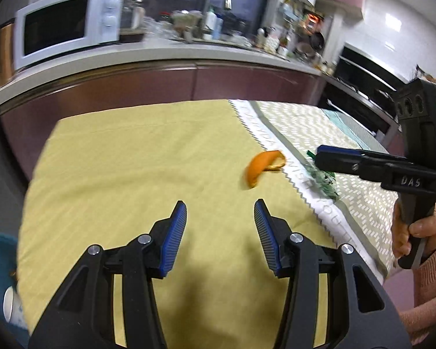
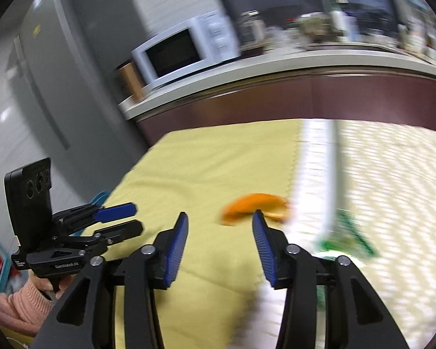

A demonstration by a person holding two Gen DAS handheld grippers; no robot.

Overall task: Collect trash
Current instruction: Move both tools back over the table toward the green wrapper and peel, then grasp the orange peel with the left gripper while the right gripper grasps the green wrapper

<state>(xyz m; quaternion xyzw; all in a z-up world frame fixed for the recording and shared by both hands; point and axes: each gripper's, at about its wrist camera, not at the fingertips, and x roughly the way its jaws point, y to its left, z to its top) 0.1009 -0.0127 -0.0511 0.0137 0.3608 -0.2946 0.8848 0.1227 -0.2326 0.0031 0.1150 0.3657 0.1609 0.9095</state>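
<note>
We see a matt yellow woven tablecloth (image 1: 136,168) mid-frame — on it a waxy curled orange peel (image 1: 264,167). Upper left, a glossy white plastic microwave (image 1: 69,23). Both matt black plastic grippers (image 1: 220,215) carry ribbed blue pads (image 1: 175,232).

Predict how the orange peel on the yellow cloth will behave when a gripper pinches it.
The orange peel is a thin curled strip, so probably light and bendy. Its arched shape may flatten or tear under the pads. It seems unlikely to roll.

The right gripper (image 2: 220,218) hangs with jaws apart and empty over the yellow cloth (image 2: 206,168), an orange peel (image 2: 247,202) lying just beyond its fingertips.
</note>
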